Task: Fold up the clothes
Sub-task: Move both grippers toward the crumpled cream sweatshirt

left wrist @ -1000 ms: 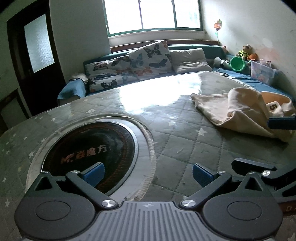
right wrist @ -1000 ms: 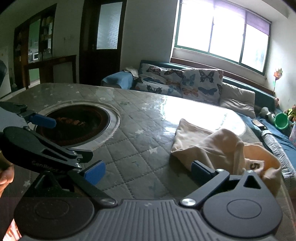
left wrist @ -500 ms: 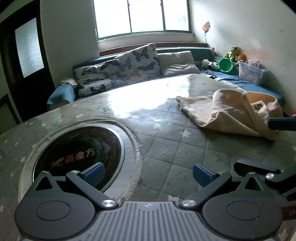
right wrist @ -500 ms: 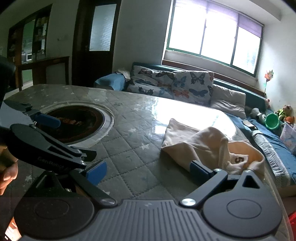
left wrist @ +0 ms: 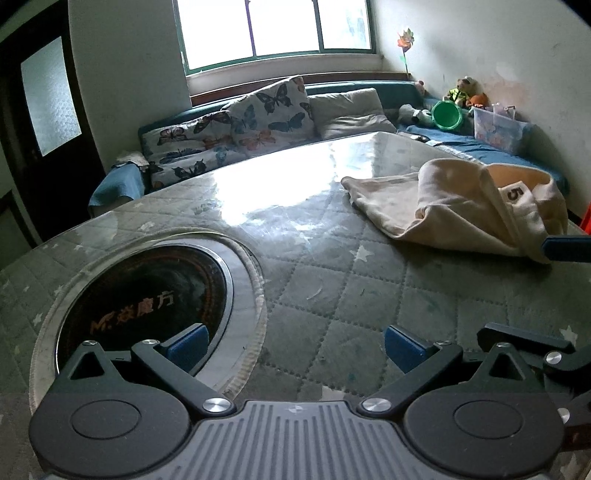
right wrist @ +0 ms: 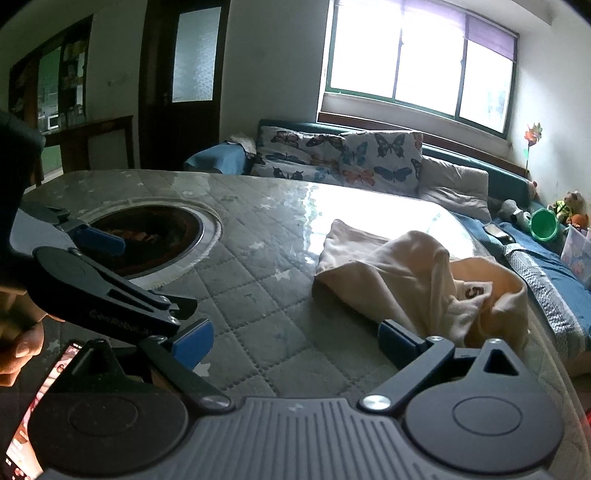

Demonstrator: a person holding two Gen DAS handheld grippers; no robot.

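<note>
Both my grippers, left (left wrist: 293, 341) and right (right wrist: 295, 338), hang with jaws apart, empty. Cream garment (left wrist: 458, 206) lies crumpled on the counter (left wrist: 332, 288), far right. Clear bin (left wrist: 496, 127): contents unclear. Only the right view shows a hand (right wrist: 18, 345) and phone (right wrist: 33, 413).

A wide green-framed window (left wrist: 275, 27) fills the far wall and throws a bright glare across the glossy cover of the quilted, star-patterned worktop (left wrist: 332, 280). A round dark inset with a metal rim (left wrist: 147, 299) sits in that surface (orange lettering shows on it). Under the window runs a teal sofa (right wrist: 476, 155) carrying butterfly-print cushions (left wrist: 273, 110) and a plain grey pillow (left wrist: 351, 110). At its right end sit soft toys (left wrist: 465, 90), a green bucket (left wrist: 447, 115) and a clear storage box (left wrist: 498, 129). A pinwheel (left wrist: 405, 38) stands against the pale wall. A dark door with frosted glass (right wrist: 192, 55) stands left of the window.
</note>
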